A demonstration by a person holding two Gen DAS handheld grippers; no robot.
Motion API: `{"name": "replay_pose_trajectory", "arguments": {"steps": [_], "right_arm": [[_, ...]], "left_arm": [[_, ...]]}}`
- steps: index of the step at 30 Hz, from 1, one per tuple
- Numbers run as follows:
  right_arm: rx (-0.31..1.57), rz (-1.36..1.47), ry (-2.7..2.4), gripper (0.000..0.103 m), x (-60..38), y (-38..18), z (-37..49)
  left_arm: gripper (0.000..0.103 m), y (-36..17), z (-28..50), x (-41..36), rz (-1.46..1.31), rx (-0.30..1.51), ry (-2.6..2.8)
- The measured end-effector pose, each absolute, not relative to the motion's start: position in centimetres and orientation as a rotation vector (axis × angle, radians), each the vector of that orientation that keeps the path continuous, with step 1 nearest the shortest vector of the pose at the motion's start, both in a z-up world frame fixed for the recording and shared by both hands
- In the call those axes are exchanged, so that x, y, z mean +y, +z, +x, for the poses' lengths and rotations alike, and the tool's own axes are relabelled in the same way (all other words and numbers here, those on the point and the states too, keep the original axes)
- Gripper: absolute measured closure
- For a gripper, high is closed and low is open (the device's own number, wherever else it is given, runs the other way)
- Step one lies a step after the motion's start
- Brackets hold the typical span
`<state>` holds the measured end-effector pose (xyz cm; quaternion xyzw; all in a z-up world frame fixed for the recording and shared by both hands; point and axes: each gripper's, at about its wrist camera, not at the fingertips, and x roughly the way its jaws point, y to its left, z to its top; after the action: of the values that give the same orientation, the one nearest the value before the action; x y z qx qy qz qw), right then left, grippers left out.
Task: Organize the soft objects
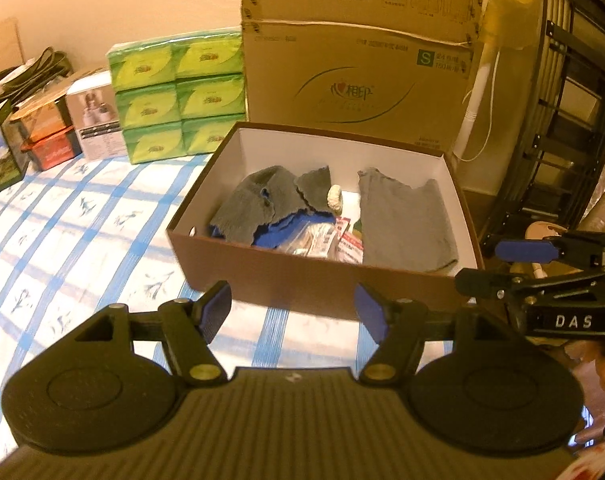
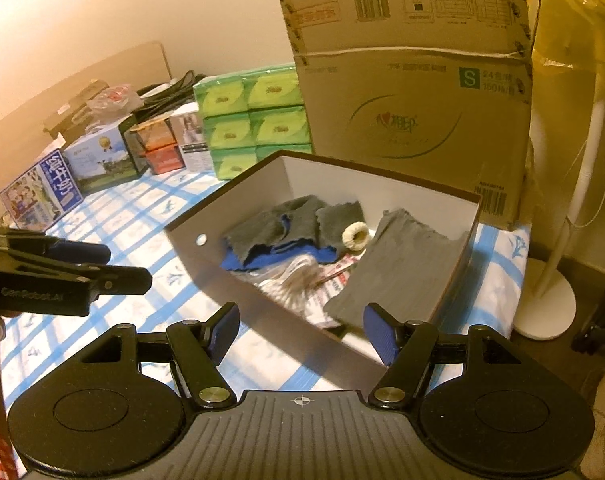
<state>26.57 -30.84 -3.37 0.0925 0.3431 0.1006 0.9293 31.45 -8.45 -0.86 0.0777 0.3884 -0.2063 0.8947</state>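
At the bottom of the left wrist view, the left gripper [image 1: 292, 310] points down at a slant, its two black fingers with blue ribbed pads spread wide apart and nothing between them. The right gripper [image 1: 502, 268] pokes in flat from the right edge of that frame, and its fingers also stand apart with nothing in them. In the right wrist view the right gripper [image 2: 302, 334] sits at the bottom, tipped down toward the box, jaws apart and empty, and the left gripper [image 2: 106, 266] reaches in from the left edge.

Both hang over a bed sheet [image 1: 82, 220] with blue and white checks and little printed sprigs.

Just past the fingers, in the middle of each frame, stands a shoe box [image 2: 262, 320], brown outside and white inside, with no lid. Inside lie the soft things: a fuzzy grey cloth [image 1: 262, 204] crumpled on the left over a blue cloth [image 1: 274, 234], a flat grey cloth [image 1: 402, 220] on the right, a small cream fluffy ring [image 2: 356, 236] between them, and shiny plastic packets [image 1: 326, 240] toward the front.

Behind the box rises a big cardboard carton [image 1: 362, 72]. To its left sit stacked green tissue packs [image 1: 178, 96], smooth and squashy, then small printed boxes [image 1: 46, 132] along the wall. A white fan stand [image 2: 558, 280] is at the right.
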Motion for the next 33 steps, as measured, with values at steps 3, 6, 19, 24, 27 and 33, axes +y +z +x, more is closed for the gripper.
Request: {"name": "replay_pose_trajectory", "arguments": {"steps": [3,6,19,24,27,33], "right_arm": [[0.705,0.198,0.214,0.034,-30.3,-3.1,25.6],[0.705,0.2,0.23,0.034,-29.6,-2.8,24.4],[0.712,0.184,0.33,0.034,-25.8,-2.2,19.3],[0.721,0.188,0.355,0.034,-24.7,-2.4,17.7],[0.722,0.182,0.368,0.034,-23.9,-2.6,16.8],[0.76,0.169,0.415,0.034,-22.6,-3.3,15.1]], "left_arm": [[0.036,-0.4,29.7,-7.3,0.147,0.799,-0.408],[0.035,-0.1,28.1,-6.1,0.134,0.795,-0.391],[0.028,1.6,20.7,-1.8,0.098,0.758,-0.306],[0.027,1.6,18.1,-0.4,0.078,0.759,-0.255],[0.027,1.4,16.4,0.4,0.066,0.765,-0.215],[0.027,1.0,12.9,1.7,0.074,0.772,-0.138]]}}
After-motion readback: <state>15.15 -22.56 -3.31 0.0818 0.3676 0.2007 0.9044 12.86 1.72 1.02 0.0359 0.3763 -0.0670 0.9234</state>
